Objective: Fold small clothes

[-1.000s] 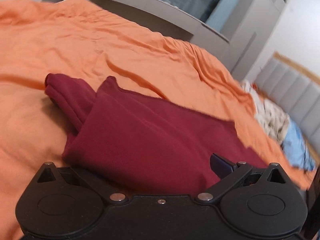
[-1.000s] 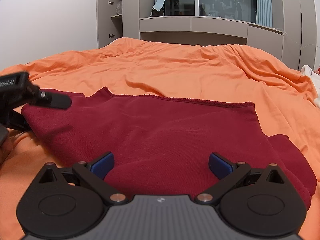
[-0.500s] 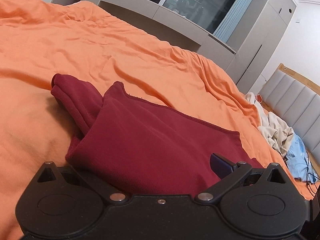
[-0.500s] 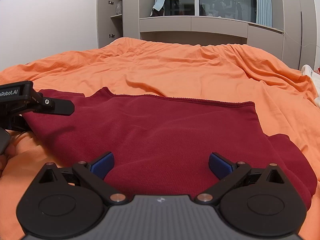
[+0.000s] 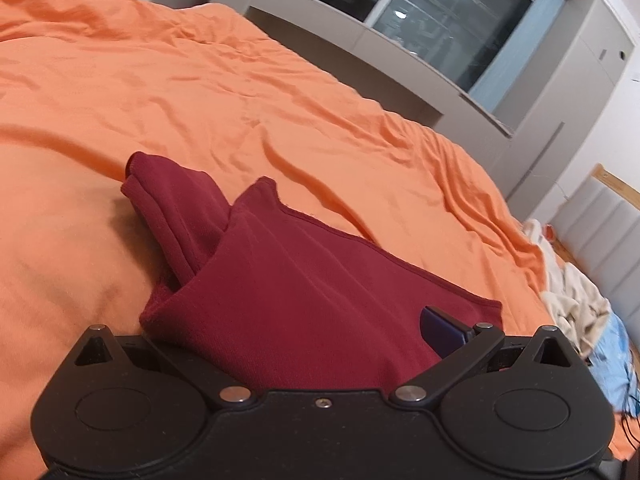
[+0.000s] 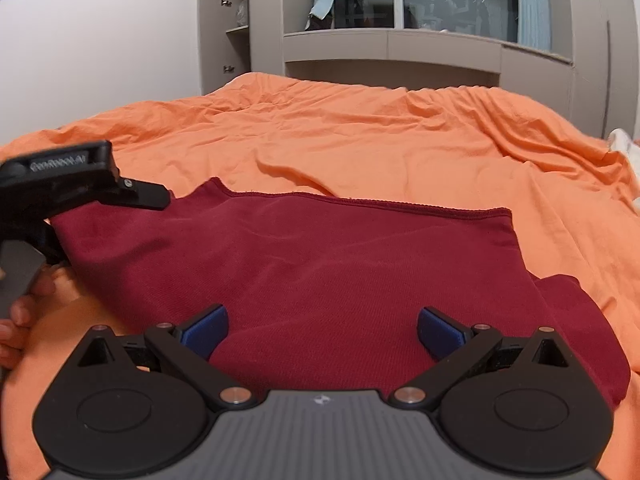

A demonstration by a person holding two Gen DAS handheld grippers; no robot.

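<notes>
A dark red sweater (image 6: 320, 280) lies on the orange duvet (image 6: 380, 140) of a bed, already folded into a rough rectangle, with one sleeve (image 5: 168, 200) sticking out at 10 o'clock in the left wrist view and more fabric bulging out at 4 o'clock in the right wrist view. By the look of it the fold is partway done: the sleeves remain to be tucked and the body halved. The right gripper (image 6: 320, 330) hovers over the near hem, jaws spread wide and holding nothing. The left gripper (image 5: 316, 344) has the sweater's edge lying between its jaws; one blue pad (image 5: 442, 326) shows, the other is hidden under cloth, so whether it is pinching cannot be told. Grey built-in cabinets (image 6: 400, 48) and a dark window (image 5: 460, 20) stand at 12 o'clock; a heap of pale laundry (image 5: 576, 308) sits at 3 o'clock.
</notes>
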